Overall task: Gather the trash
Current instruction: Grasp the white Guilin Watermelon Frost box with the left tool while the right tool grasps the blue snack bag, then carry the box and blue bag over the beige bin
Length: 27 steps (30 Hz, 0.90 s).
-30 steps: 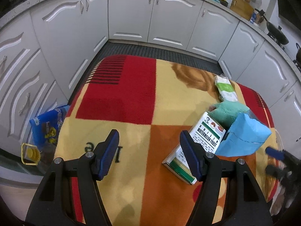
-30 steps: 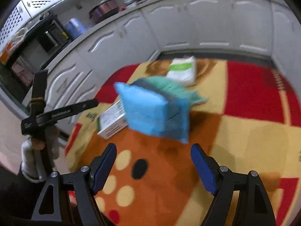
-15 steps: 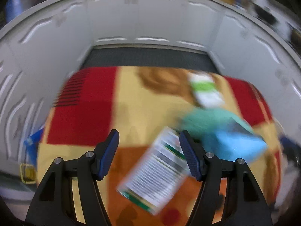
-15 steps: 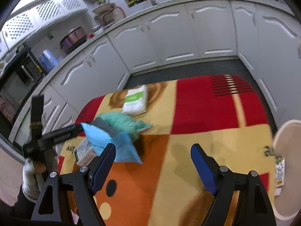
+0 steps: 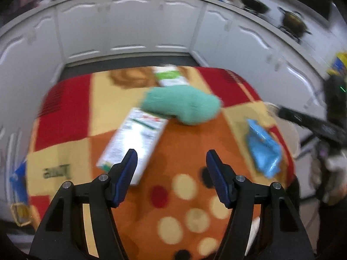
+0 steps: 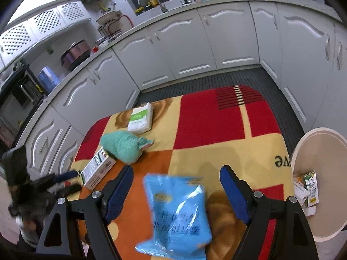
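While both grippers hover over table [image 6: 216, 156], fingers apart, blue packet [image 6: 177, 214] lies between right fingers [image 6: 229, 190].

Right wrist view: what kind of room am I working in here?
Most likely a home kitchen: white base cabinets wrap around under a countertop, a cooking pot sits on it, and a trash bin stands beside the blanket-covered table.

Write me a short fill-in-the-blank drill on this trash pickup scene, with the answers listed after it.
1. The blue packet lies between the fingers of the ____ gripper.
2. The white box touches a bundled cloth coloured ____.
3. The round bin beside the table already holds a small ____.
4. Both grippers, including the left gripper, have their jaws ____.

Answers: right; green; carton; open
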{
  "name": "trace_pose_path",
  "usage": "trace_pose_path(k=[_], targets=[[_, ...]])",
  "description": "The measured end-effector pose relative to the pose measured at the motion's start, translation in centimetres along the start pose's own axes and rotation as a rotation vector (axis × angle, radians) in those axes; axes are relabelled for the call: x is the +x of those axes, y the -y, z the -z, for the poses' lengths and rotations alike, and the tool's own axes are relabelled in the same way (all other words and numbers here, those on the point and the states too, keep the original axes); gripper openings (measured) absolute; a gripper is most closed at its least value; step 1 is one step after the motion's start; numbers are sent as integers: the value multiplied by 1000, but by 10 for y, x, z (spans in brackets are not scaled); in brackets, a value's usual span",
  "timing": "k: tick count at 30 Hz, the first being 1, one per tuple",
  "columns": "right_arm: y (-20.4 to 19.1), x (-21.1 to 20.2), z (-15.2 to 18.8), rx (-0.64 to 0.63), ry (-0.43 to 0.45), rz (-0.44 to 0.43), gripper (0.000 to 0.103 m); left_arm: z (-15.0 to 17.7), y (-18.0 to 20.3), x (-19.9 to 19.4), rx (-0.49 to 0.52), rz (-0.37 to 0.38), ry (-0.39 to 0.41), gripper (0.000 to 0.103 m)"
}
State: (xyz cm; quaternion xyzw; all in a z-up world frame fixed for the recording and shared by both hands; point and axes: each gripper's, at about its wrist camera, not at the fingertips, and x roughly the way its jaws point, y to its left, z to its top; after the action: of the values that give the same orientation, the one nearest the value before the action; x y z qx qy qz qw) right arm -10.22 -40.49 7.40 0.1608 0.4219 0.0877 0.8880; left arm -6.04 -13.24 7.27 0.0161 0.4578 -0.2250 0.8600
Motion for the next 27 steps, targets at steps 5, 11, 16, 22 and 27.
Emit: trace_pose_path(k=[5,11,16,22,27], targets=[[-2,9,21,-21,-75,27,90,-1,-31,11,-57,-94,17,69],[-5,36,40,-27,-151,71,93,-13,-38,45,-34,-96,-22,78],[-6,49,50,-29,-176,78,93,-12,-27,73,47,-139,-102,78],[-5,47,53,-56,-134,94,62,-3,-33,77,3,-143,-113,59],[-8,23,50,-84,-52,66,62,3,-23,54,-33,-80,-71,51]])
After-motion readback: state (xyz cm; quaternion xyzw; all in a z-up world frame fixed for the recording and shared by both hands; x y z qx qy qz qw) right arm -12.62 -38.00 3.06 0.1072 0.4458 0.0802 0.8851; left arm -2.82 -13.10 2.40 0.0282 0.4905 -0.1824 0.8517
